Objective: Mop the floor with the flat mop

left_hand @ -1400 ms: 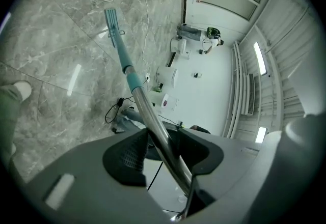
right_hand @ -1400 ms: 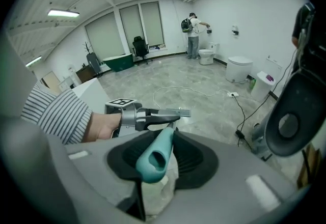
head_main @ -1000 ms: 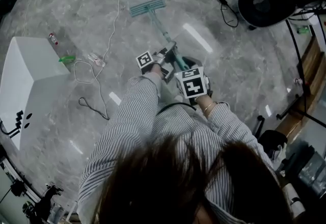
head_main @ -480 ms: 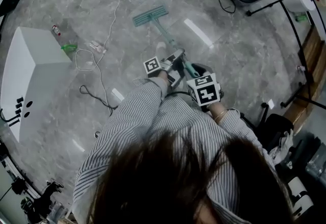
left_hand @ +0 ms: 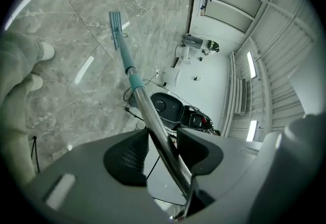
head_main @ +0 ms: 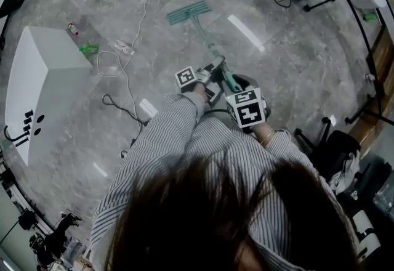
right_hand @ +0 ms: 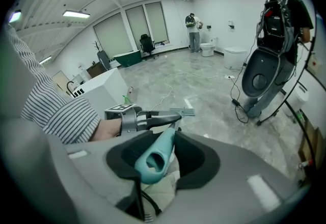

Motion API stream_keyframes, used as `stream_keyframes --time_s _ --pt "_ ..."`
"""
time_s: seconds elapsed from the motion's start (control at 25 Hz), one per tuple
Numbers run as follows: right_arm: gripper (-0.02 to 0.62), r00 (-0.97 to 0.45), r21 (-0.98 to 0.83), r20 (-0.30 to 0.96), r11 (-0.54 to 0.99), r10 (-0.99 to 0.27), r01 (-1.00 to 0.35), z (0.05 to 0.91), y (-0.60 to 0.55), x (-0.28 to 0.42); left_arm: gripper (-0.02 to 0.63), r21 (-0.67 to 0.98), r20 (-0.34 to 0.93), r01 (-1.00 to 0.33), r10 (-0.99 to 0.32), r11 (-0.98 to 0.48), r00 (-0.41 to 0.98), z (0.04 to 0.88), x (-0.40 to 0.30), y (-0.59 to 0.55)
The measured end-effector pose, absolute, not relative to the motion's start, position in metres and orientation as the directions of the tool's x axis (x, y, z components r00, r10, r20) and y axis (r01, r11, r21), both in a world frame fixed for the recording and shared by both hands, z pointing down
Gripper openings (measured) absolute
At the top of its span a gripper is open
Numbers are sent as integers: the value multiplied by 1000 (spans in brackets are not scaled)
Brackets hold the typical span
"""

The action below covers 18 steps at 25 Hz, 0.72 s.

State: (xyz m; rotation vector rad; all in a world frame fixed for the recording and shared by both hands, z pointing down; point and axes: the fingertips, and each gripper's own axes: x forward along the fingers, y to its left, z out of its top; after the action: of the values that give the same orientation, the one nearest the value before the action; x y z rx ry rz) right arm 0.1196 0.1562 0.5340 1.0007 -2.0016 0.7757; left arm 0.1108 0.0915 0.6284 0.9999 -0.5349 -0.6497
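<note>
- The flat mop's teal head [head_main: 188, 13] lies flat on the grey marble floor [head_main: 295, 60], far from the person and a little left of centre
- Its pole [head_main: 206, 42] slants from the head back towards the person; it looks like a stiff, light tube, bare metal in its near part, so it is probably smooth and apt to twist or slide in a grip
- The left gripper [left_hand: 162, 142] is closed on that metal stretch, with the pole running between its jaws
- The right gripper [right_hand: 162, 157] clamps the teal end grip [right_hand: 151, 163], a shaped and likely less slippery hold; two holds set apart should steer the head best
- A white cable [head_main: 143, 17] trails on the floor left of the head and could snag it
</note>
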Motion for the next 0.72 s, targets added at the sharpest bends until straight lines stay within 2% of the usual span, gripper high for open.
stream_keyframes --time_s 0.36,0.72 --pt "133 -407 -180 824 499 -395 -848 535 157 115 170 888 120 245 -709 390 695 629 106 93" --pt "123 -392 -181 819 458 -420 -870 532 132 139 183 906 99 210 -667 368 738 627 128 71"
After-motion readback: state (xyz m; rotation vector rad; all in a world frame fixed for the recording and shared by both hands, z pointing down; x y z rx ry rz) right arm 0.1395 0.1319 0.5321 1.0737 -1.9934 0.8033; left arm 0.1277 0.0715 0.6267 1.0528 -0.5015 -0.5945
